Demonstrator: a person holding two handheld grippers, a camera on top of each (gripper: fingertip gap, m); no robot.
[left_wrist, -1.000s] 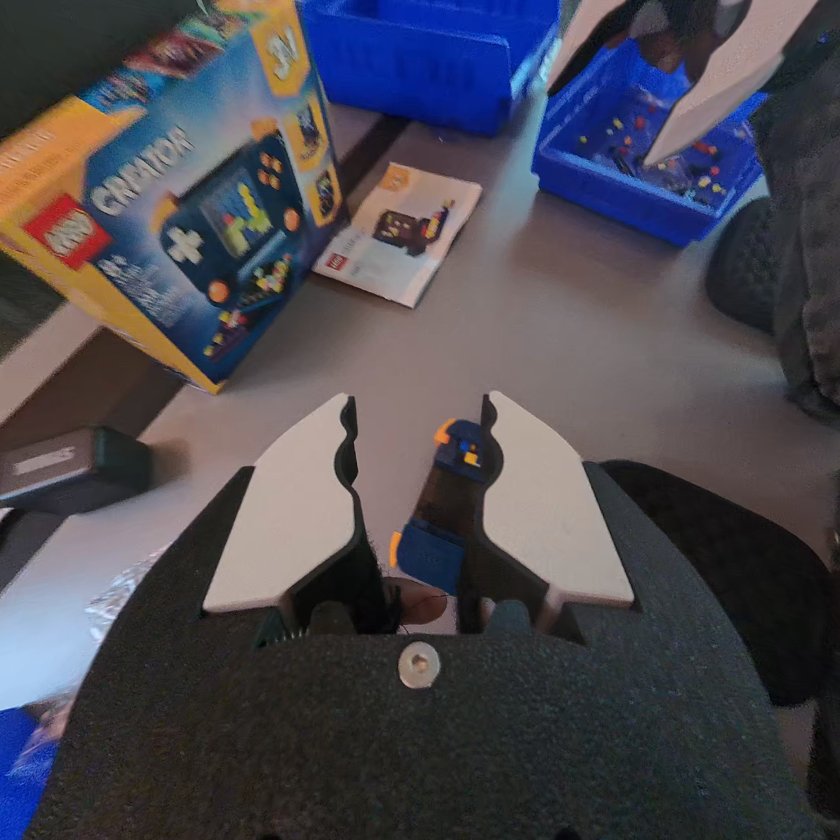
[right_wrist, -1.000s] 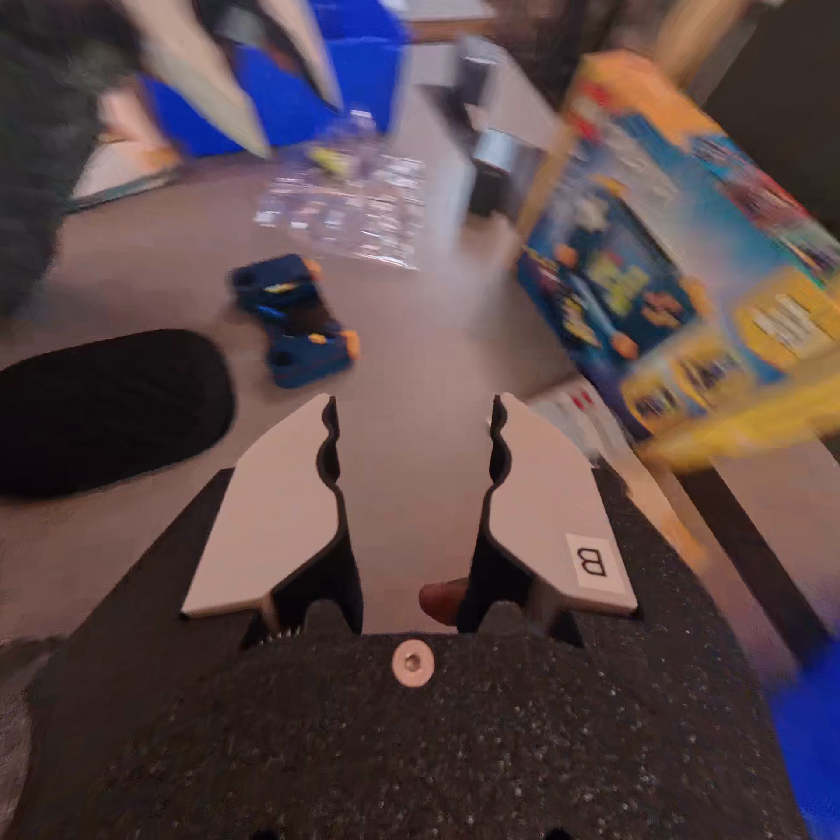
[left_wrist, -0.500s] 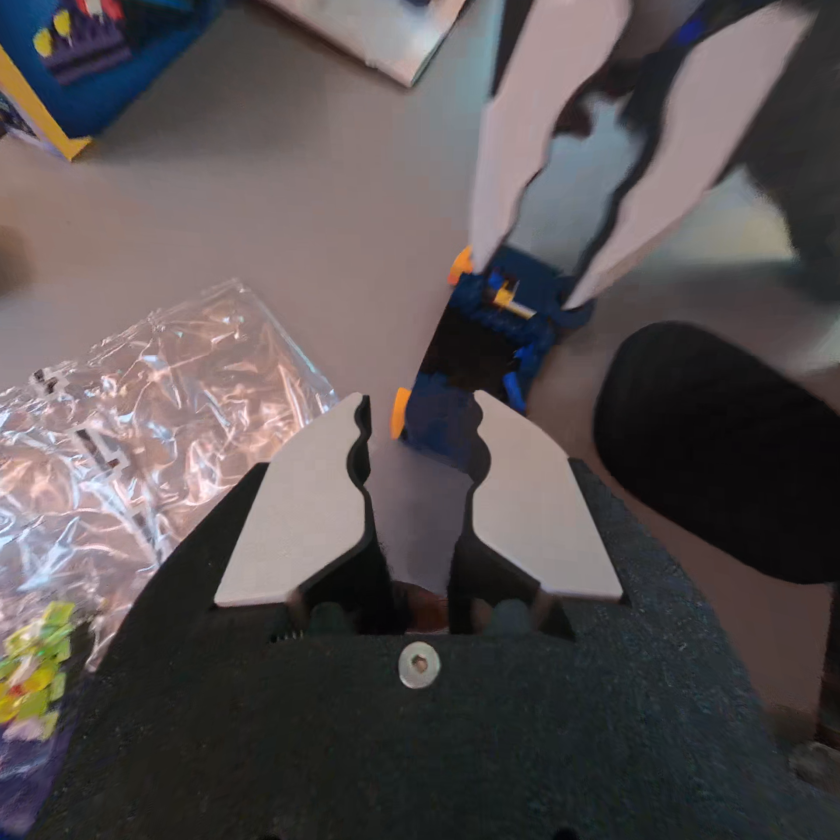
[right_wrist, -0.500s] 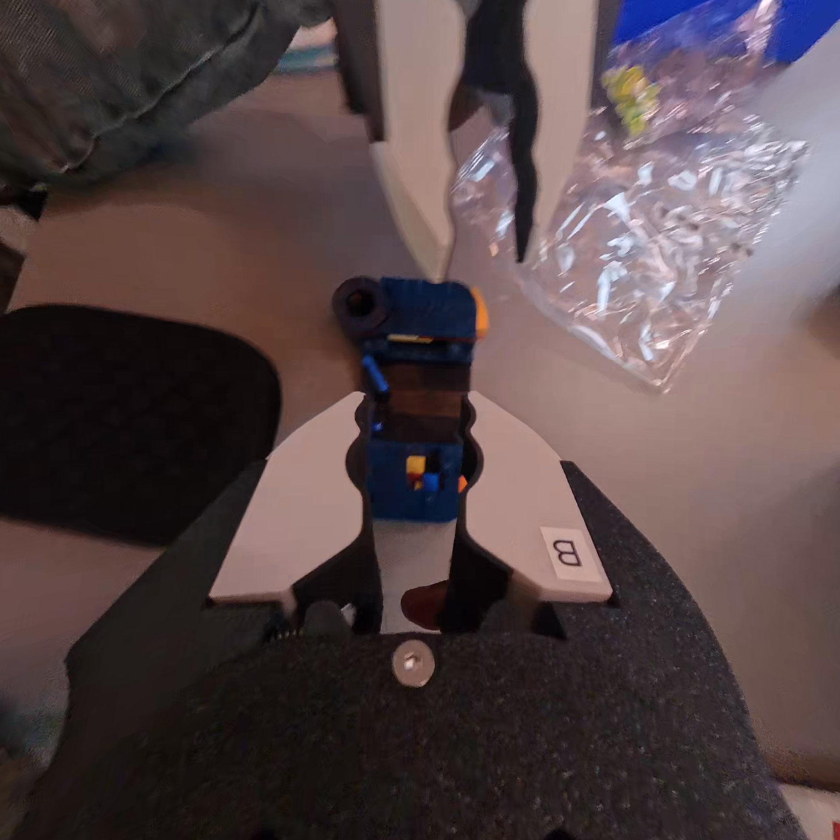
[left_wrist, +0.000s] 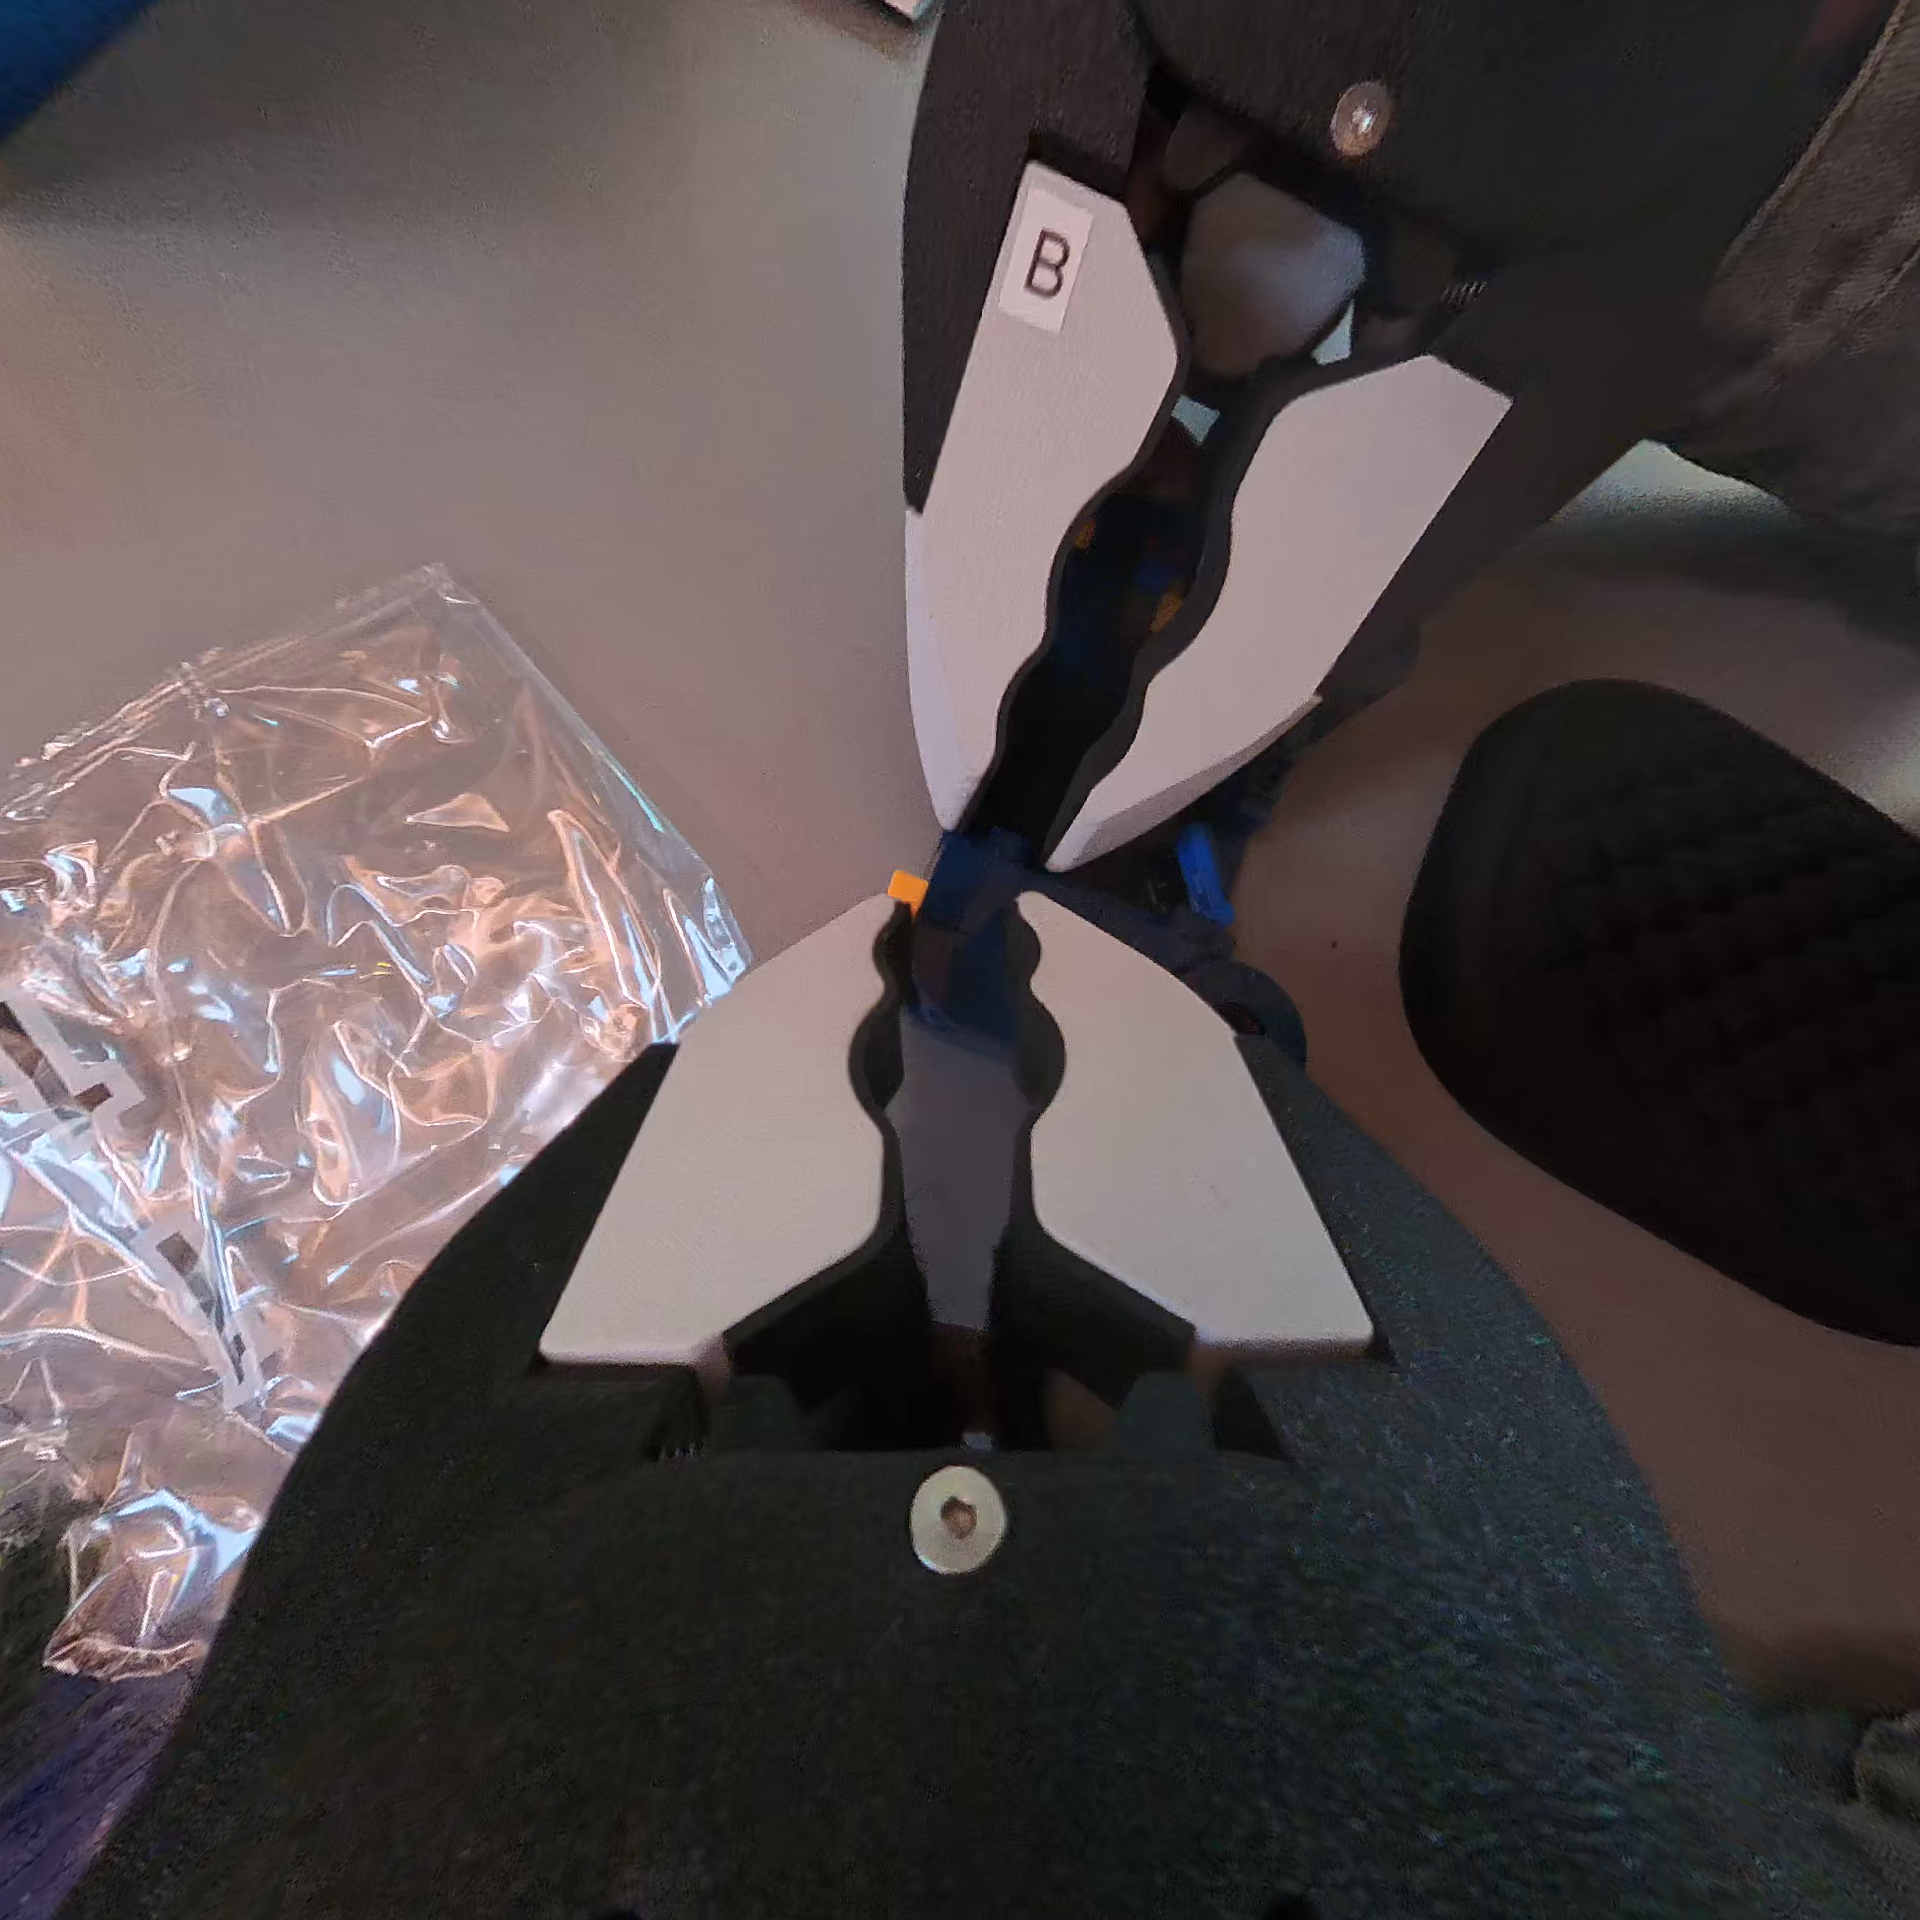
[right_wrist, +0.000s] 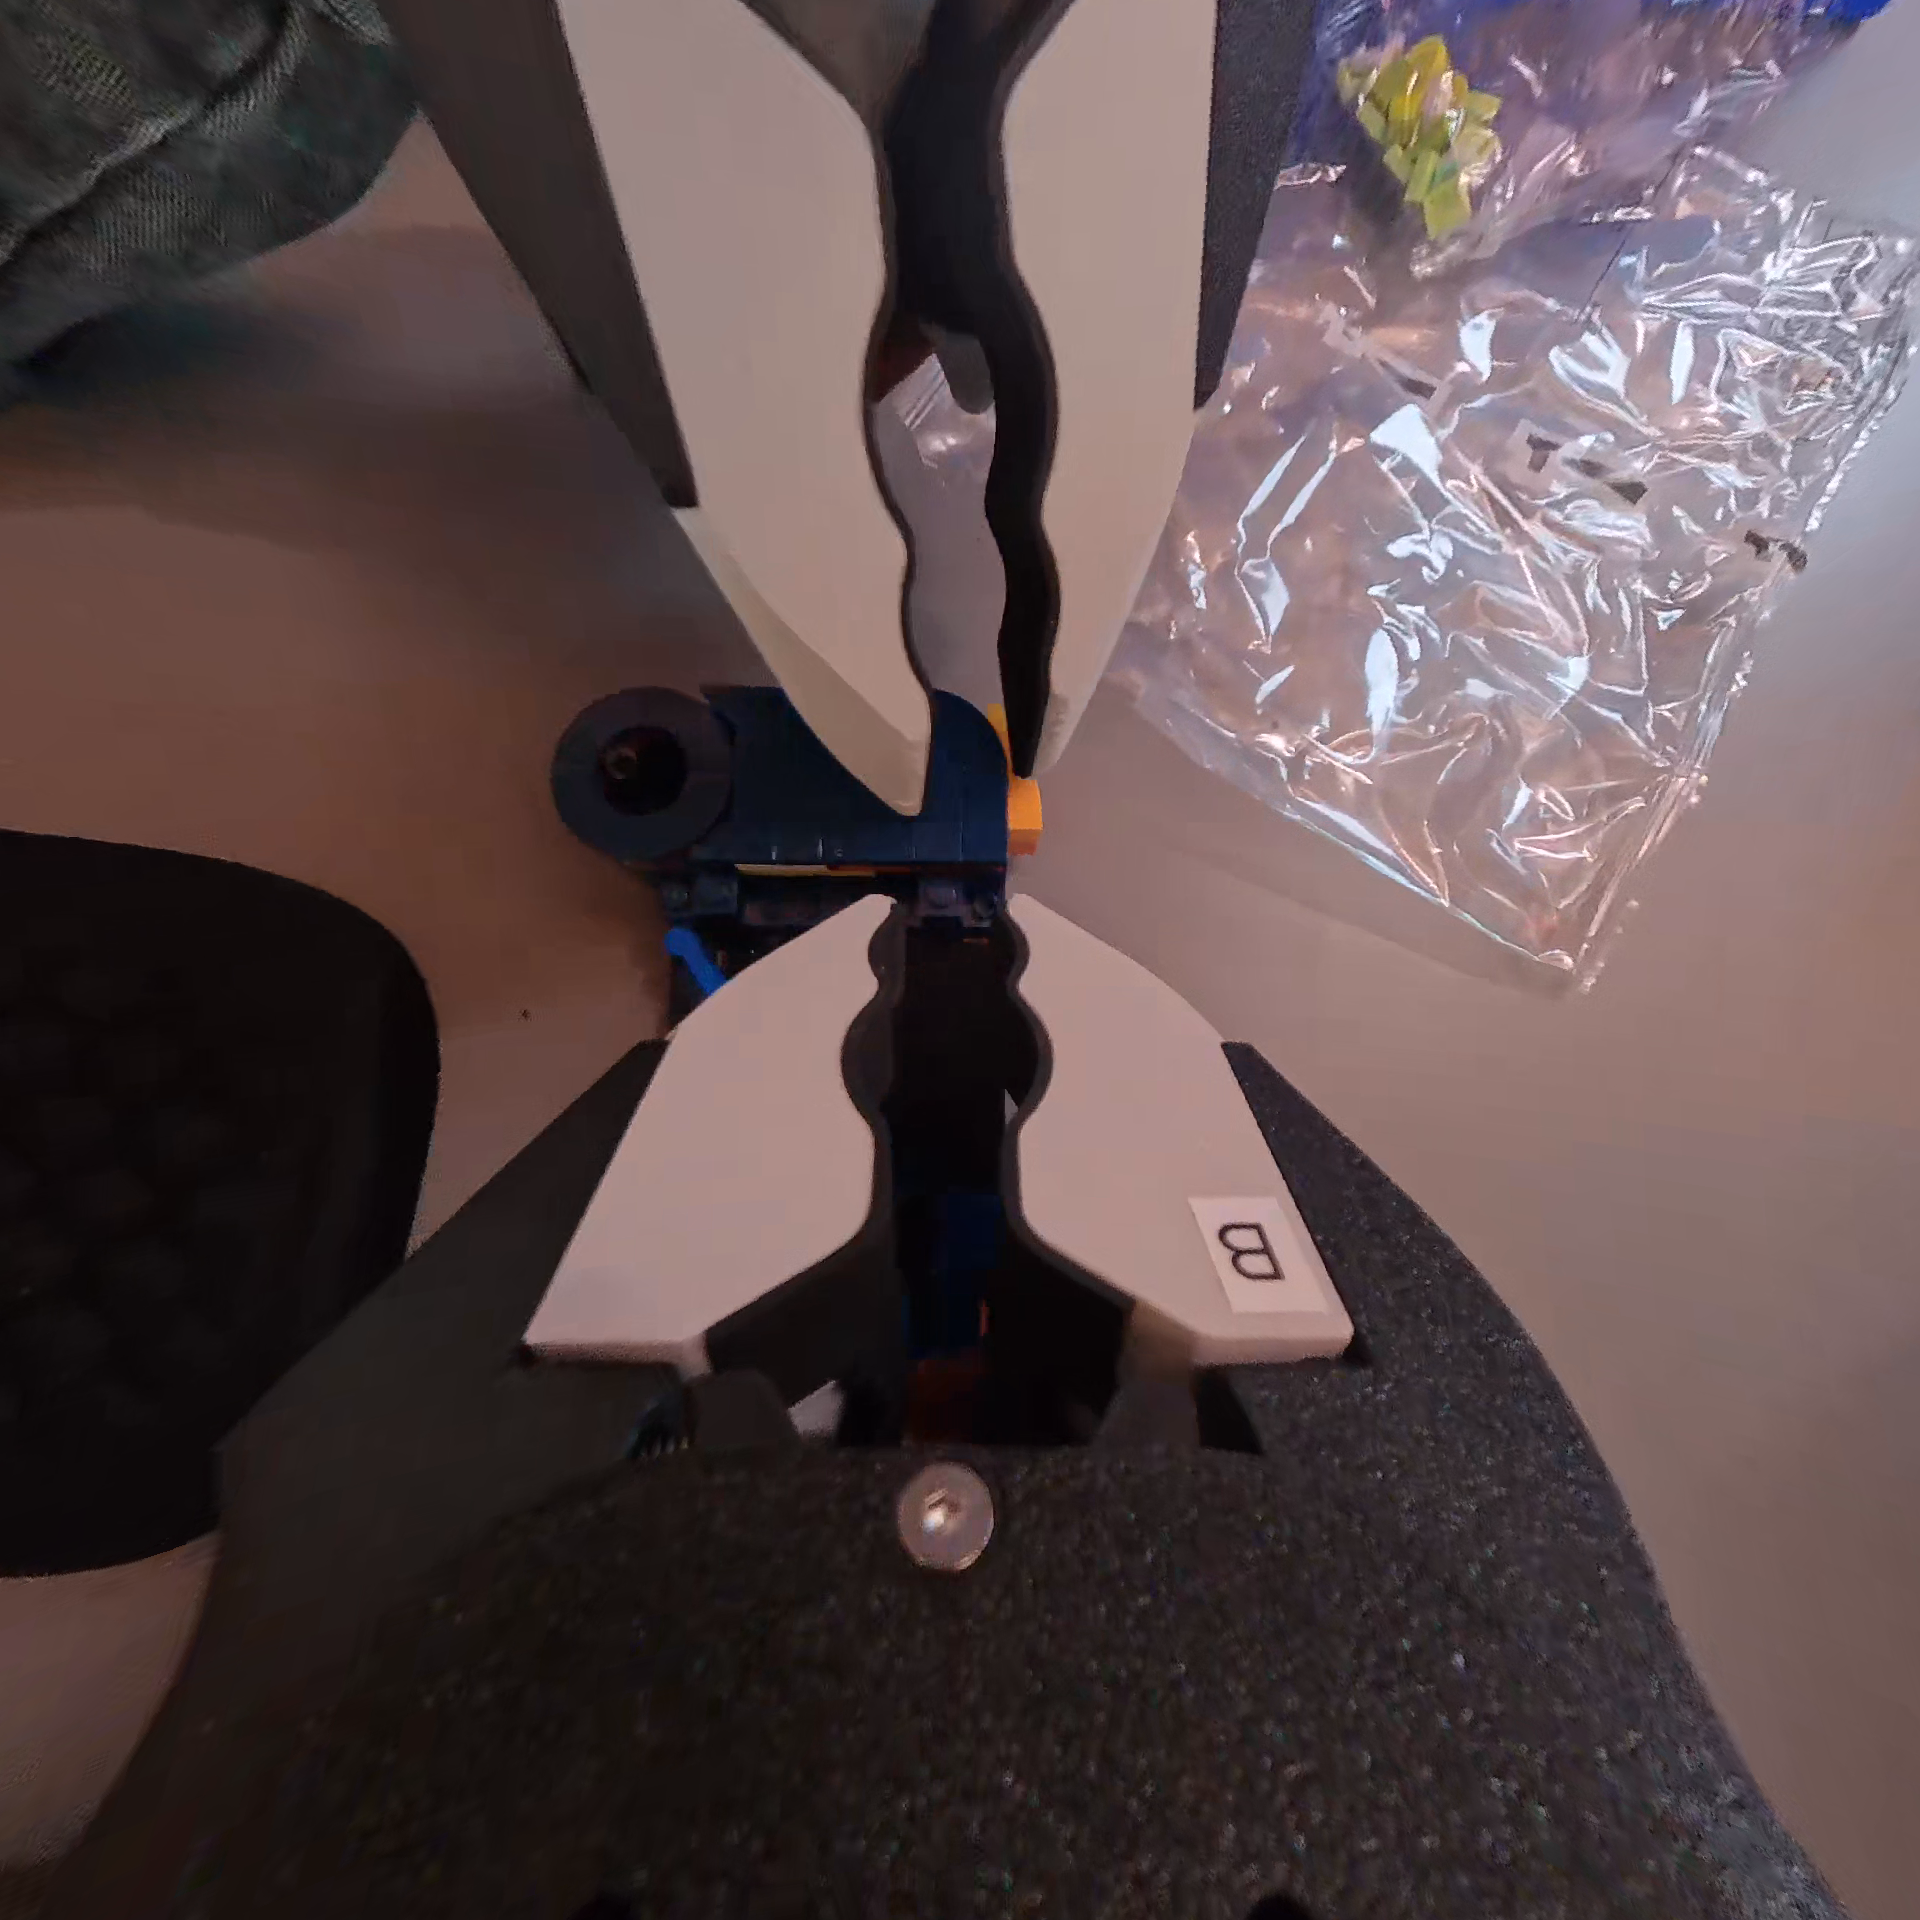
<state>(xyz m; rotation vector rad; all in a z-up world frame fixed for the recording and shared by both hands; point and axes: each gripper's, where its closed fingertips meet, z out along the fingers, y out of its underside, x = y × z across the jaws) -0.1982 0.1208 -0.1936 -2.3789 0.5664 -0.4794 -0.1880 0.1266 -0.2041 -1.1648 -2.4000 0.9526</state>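
Note:
A dark blue brick model (right_wrist: 831, 800) with orange studs and a black round piece (right_wrist: 639, 774) sits low over the grey table. My right gripper (right_wrist: 948, 904) is shut along the model's body, which fills the narrow gap between its white fingers. My left gripper (left_wrist: 958, 902) faces it tip to tip and is shut on the model's (left_wrist: 966, 966) end by the orange stud. The left gripper (right_wrist: 971, 784) also shows in the right wrist view, coming in from above. The right gripper (left_wrist: 1008, 842) shows in the left wrist view. Most of the model is hidden by fingers.
A crumpled clear plastic bag (left_wrist: 312, 935) lies on the table beside the grippers, also in the right wrist view (right_wrist: 1507, 520). Yellow-green bricks (right_wrist: 1423, 145) lie in a bag farther off. A black oval pad (left_wrist: 1683, 987) lies on the other side. Grey fabric (right_wrist: 156, 135) is at one corner. Left and right tips are no more than a few centimetres apart.
One second ago the model lay free on the table and both grippers were open and apart. Both have since moved in from opposite ends and narrowed onto it.

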